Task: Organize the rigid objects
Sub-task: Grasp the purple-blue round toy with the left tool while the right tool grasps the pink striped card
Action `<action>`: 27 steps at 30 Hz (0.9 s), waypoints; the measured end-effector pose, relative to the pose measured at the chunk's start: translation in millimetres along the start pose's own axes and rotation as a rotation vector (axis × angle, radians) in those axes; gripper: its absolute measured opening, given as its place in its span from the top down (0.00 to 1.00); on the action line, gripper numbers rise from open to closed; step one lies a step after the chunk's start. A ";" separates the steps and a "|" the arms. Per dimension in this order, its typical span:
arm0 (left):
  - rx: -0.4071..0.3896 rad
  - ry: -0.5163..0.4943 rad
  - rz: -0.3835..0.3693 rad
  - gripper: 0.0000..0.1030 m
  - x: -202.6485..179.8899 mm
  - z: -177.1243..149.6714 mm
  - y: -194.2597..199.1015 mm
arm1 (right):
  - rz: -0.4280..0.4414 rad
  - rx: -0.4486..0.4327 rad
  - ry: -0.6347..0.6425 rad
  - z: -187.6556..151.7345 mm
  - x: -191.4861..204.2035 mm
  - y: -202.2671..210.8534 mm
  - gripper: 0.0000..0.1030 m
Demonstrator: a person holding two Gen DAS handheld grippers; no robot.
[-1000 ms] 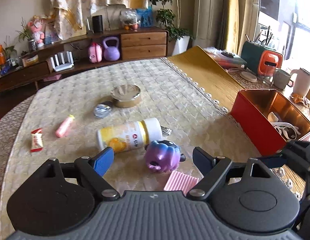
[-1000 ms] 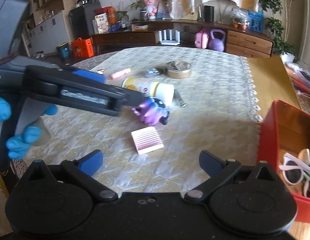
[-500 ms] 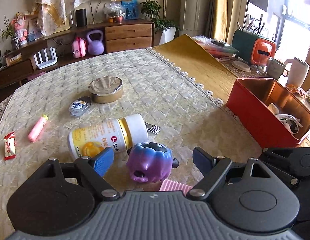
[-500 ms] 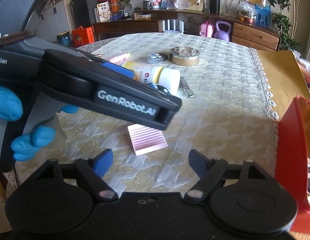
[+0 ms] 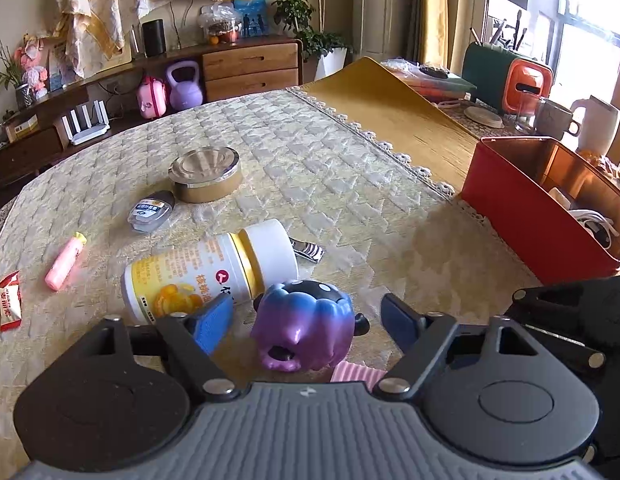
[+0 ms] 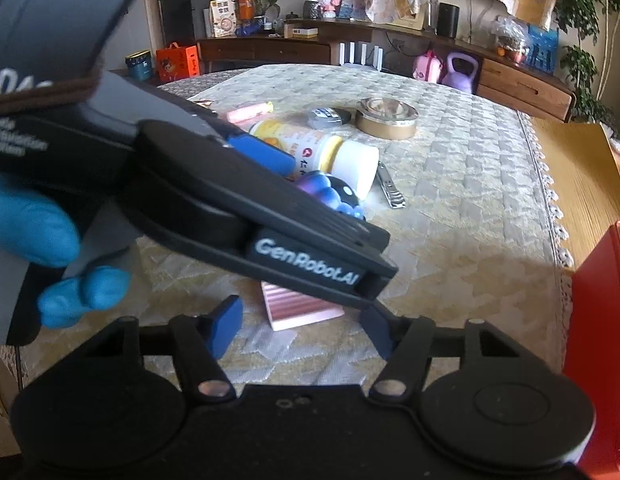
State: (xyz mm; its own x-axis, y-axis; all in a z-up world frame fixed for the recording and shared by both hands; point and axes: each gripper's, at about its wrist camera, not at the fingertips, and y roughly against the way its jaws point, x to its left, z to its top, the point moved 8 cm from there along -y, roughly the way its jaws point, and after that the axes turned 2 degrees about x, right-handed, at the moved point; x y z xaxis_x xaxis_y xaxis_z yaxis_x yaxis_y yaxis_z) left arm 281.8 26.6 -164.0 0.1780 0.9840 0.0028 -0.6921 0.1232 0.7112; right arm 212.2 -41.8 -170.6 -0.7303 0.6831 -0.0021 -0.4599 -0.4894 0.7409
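A purple-blue toy [image 5: 305,324] lies on the patterned tablecloth between the fingers of my left gripper [image 5: 305,320]. Its jaws are closing, with a gap still showing on each side of the toy. A pink ribbed block [image 6: 301,308] lies flat between the blue pads of my right gripper [image 6: 301,330]. Those jaws are closing too and do not touch the block. The left gripper's black body crosses the right wrist view and hides the block's upper part. In the left wrist view only a corner of the pink block [image 5: 356,372] shows.
Behind the toy lie a yellow bottle with a white cap [image 5: 213,268], a nail clipper [image 5: 305,249], a round tin [image 5: 205,172], a small clear case [image 5: 151,210], a pink tube [image 5: 65,260] and a red wrapper [image 5: 9,300]. A red box [image 5: 542,216] stands right. A blue-gloved hand [image 6: 29,224] holds the left gripper.
My left gripper came forward and down, so the toy now sits between its fingers. My right gripper's jaws narrowed around the pink block. The left gripper's body fills more of the right view.
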 end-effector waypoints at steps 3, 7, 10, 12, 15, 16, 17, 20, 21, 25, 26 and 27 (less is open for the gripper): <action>0.001 -0.002 -0.002 0.28 -0.9 -0.9 -1.3 | 0.002 -0.006 0.004 -0.3 1.7 0.9 0.44; 0.004 -0.007 -0.010 0.38 -2.1 -1.9 -1.6 | 0.004 -0.009 0.014 -1.1 5.0 2.8 0.50; 0.009 -0.012 -0.004 0.38 -3.0 -2.1 -1.6 | 0.004 -0.006 0.000 -0.3 4.3 2.6 0.54; 0.013 -0.018 0.001 0.39 -4.0 -1.6 -1.8 | -0.006 -0.006 -0.001 -0.1 3.2 3.0 0.58; 0.019 -0.015 0.010 0.39 -4.3 -1.5 -1.8 | -0.020 -0.004 -0.005 -0.2 0.8 4.1 0.62; 0.022 -0.011 0.013 0.39 -3.9 -1.5 -1.7 | -0.026 -0.004 -0.008 -0.7 -0.2 4.6 0.62; 0.024 -0.005 0.015 0.39 -3.8 -1.4 -1.5 | -0.034 -0.004 -0.011 -1.4 -1.3 5.2 0.62; 0.033 0.012 0.018 0.39 -2.5 -2.2 0.3 | -0.048 -0.002 -0.025 -4.4 -4.7 7.8 0.62; 0.036 0.019 0.020 0.39 -1.7 -2.5 1.0 | -0.054 -0.001 -0.030 -5.9 -6.2 9.7 0.62; 0.052 0.044 0.027 0.40 0.9 -4.2 5.3 | -0.075 0.004 -0.045 -12.1 -11.7 18.1 0.62; 0.055 0.047 0.033 0.40 1.2 -5.1 7.5 | -0.080 0.004 -0.049 -13.9 -13.4 20.9 0.62; 0.056 0.049 0.035 0.40 1.3 -5.6 9.3 | -0.085 0.004 -0.054 -15.8 -15.7 24.1 0.62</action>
State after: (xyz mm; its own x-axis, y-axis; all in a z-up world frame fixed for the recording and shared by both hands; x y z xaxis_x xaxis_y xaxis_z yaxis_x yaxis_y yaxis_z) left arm 271.7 29.8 -161.4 0.1187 0.9929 -0.0051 -0.6572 0.0825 0.7492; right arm 204.6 -72.9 -163.3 -0.6601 0.7506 -0.0288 -0.5169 -0.4261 0.7424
